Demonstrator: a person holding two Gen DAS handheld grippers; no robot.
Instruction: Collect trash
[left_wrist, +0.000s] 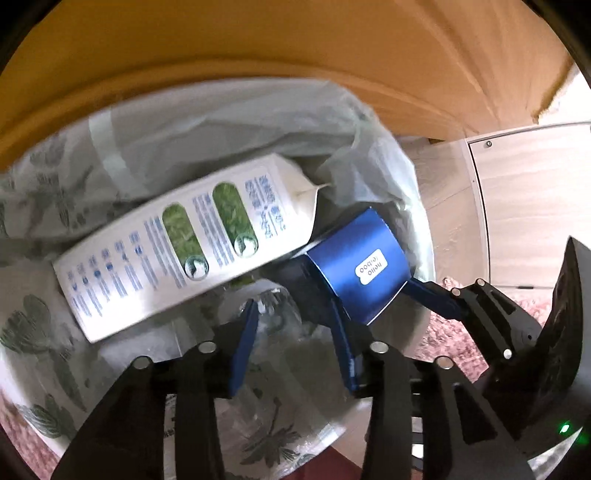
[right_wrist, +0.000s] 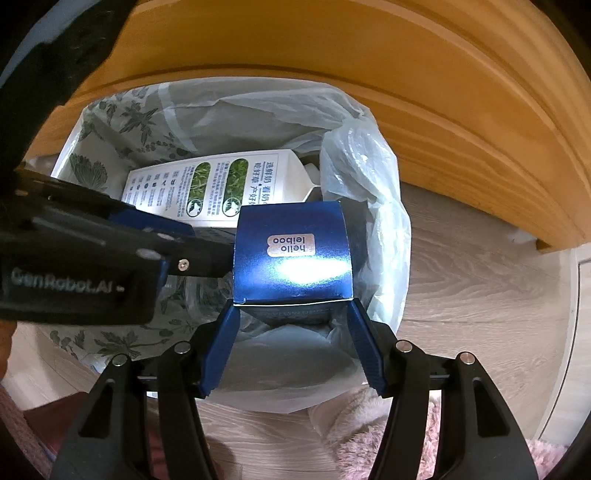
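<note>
A white milk carton (left_wrist: 177, 243) lies tilted inside the lined trash bin (left_wrist: 44, 343); it also shows in the right wrist view (right_wrist: 207, 188). My right gripper (right_wrist: 291, 314) is shut on a blue "hello leiboo" box (right_wrist: 291, 254) and holds it over the bin's opening (right_wrist: 110, 140). In the left wrist view the blue box (left_wrist: 358, 266) hangs beside the carton, gripped by the right gripper (left_wrist: 373, 295). My left gripper (left_wrist: 295, 321) is open and empty just above the bin. It enters the right wrist view from the left (right_wrist: 207, 240).
The bin has a floral plastic liner (right_wrist: 369, 177) and stands on a light wood floor (right_wrist: 480, 280) against an orange wooden furniture edge (right_wrist: 443, 92). A pink fluffy rug (right_wrist: 369, 435) lies in front. A crumpled clear plastic bottle (left_wrist: 273, 325) lies in the bin.
</note>
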